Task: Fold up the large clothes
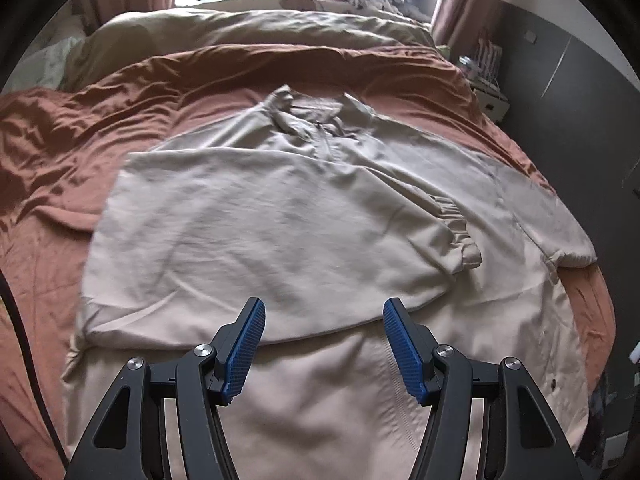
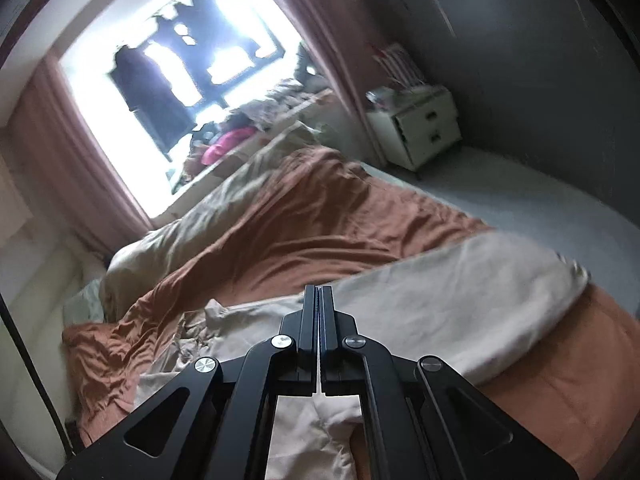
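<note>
Left black gripper with blue ribbed pads (image 1: 324,312) hangs above the beige jacket (image 1: 280,208), jaws apart, empty; right black gripper (image 2: 319,294) jaws pressed together.

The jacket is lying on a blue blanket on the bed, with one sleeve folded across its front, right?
Not quite: the blanket is rust orange, not blue. The left wrist view shows it. The rest holds: the beige jacket lies on the bed, one sleeve folded across its front.
</note>
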A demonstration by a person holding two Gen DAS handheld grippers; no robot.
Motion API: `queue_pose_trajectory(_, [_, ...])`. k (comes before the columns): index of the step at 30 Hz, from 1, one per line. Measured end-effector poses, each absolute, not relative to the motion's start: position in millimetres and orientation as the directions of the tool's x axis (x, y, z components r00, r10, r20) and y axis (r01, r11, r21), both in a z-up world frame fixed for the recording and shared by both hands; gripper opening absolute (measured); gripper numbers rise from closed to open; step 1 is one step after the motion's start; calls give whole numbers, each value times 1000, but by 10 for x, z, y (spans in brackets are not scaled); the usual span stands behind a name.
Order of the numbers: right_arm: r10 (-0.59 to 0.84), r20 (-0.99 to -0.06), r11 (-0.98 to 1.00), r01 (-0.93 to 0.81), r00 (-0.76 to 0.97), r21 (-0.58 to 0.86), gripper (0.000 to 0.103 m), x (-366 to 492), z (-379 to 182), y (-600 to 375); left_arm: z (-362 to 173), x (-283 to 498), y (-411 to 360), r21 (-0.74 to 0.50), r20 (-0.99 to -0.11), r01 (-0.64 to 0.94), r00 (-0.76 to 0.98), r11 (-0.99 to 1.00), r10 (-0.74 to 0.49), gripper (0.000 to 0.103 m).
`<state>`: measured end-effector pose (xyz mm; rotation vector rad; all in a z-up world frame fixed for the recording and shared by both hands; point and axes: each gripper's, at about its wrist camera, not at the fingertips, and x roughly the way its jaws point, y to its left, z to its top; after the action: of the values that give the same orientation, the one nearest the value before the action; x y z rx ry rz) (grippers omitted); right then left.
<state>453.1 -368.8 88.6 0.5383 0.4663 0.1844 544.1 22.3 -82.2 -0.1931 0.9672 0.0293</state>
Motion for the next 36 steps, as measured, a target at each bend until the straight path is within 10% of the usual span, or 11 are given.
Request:
queue_pose_trajectory(8, [243, -501, 773, 146, 831, 617, 7, 4766, 96, -4282, -1001, 5549, 211, -146, -838, -127, 543, 981, -55, 65])
queue_pose_trajectory(9, [236, -508, 766, 163, 828, 621, 17, 4790, 16, -4356, -1050, 5590, 160, -147, -841, -121, 538, 982, -60, 65])
queue_pose_trajectory(11, [236, -515, 737, 194, 824, 648, 90, 4828, -211, -4602, -1130, 5661, 60, -142, -847, -109, 528, 984, -64, 65])
queue_pose_trajectory(12, [236, -505, 724, 197, 830, 662, 91, 4814, -235, -4601, -1170, 5697, 5, -138, -850, -101, 523, 985, -65, 65])
queue_pose_trajectory(16, [217, -448, 645, 217, 867, 733, 87, 4800, -574, -4937, -1306, 5833, -213, -128, -856, -70, 512, 989, -74, 65])
queue_pose_trajectory(20, [255, -471, 586, 253, 844, 770, 41, 5011, -960, -5070, -1413, 5929, -366, -122, -862, -47, 500, 991, -82, 65])
queue_pose_trajectory(30, [236, -489, 566, 290, 840, 772, 40, 5333, -1064, -5135, -1577, 6056, -472, -85, -881, -32, 470, 996, -60, 65])
queue_pose_trajectory(32, [236, -509, 597, 290, 828, 748, 4, 5439, -1027, -5107, -1570, 6052, -452, -86, -881, -40, 469, 996, -57, 65])
queue_pose_trajectory(36, [212, -472, 651, 236, 856, 721, 2, 5392, -804, -5055, -1514, 5998, -418, -90, -877, -44, 478, 995, -58, 65])
